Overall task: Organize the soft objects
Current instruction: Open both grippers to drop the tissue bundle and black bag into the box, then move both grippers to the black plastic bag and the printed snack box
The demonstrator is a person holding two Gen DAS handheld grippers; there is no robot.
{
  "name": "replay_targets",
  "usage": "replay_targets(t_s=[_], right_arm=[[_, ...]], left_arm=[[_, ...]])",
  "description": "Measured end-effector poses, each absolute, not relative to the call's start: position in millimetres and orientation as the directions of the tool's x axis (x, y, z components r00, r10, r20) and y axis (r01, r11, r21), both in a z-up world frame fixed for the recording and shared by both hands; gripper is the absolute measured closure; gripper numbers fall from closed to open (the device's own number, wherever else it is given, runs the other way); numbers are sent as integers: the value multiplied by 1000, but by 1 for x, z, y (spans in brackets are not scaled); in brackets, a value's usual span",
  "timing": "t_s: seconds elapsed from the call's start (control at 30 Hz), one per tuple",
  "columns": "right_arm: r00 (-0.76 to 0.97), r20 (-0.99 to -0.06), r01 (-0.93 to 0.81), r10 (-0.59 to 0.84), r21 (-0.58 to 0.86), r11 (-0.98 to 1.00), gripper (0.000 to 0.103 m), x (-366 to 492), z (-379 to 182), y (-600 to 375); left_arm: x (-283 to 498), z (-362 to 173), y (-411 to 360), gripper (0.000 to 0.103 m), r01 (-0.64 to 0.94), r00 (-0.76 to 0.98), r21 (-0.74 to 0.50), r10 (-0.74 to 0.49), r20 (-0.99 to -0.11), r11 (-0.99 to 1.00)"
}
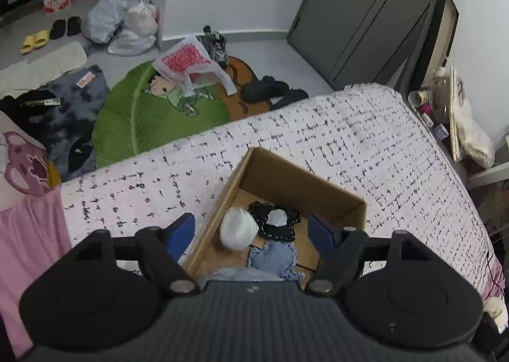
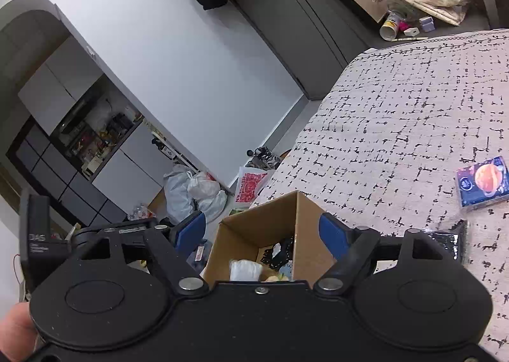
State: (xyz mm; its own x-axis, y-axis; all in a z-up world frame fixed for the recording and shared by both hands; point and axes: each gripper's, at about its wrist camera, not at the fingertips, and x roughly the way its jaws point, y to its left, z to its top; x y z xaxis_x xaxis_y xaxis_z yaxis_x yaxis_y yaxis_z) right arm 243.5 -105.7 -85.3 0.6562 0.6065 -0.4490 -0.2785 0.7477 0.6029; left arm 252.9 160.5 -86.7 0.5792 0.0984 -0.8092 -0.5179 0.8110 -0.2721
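An open cardboard box (image 1: 300,176) stands on the bed with the pale black-flecked cover (image 1: 366,139). Inside lie a white soft bundle (image 1: 238,228), a black lace piece (image 1: 273,222) and a light blue lace piece (image 1: 275,257). My left gripper (image 1: 253,231) is open and empty, held over the box, its blue fingers (image 1: 183,231) spread wide. In the right wrist view the box (image 2: 267,228) sits just ahead with the white bundle (image 2: 245,268) and the black lace (image 2: 281,252) inside. My right gripper (image 2: 262,230) is open and empty above it.
A blue packet with an orange picture (image 2: 482,180) lies on the bed at the right. Pink fabric (image 1: 31,234) hangs at the bed's left. The floor holds a green leaf rug (image 1: 152,114), plastic bags (image 1: 127,15), shoes and clothes. A dark door (image 1: 366,12) stands behind.
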Motion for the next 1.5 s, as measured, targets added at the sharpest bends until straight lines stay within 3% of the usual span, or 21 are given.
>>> replay_targets(t_s=[0.13,0.5,0.77,1.03,1.5], right_arm=[[660,-450,-260,601,614,746,24,241,-84,-113],[697,-422,-250,580,615,748,19,229,-72,-135],[715,-406,-253,569,608,752,19,222,-65,-149],[748,-377,-248,547,605,757,8,212,-52,-176],[730,-384,-204,566,667,717,5,211,-55,-218]], left_arm=[[243,-74,157,18,-521,593,-265,121,-796,811],[204,-54,144,17,-550,604,-293,130,-786,782],[175,-24,125,17,-521,626,-247,170,-761,817],[162,-10,101,16,-492,651,-238,172,-739,837],[153,-19,68,16,-535,696,-333,180,-695,777]])
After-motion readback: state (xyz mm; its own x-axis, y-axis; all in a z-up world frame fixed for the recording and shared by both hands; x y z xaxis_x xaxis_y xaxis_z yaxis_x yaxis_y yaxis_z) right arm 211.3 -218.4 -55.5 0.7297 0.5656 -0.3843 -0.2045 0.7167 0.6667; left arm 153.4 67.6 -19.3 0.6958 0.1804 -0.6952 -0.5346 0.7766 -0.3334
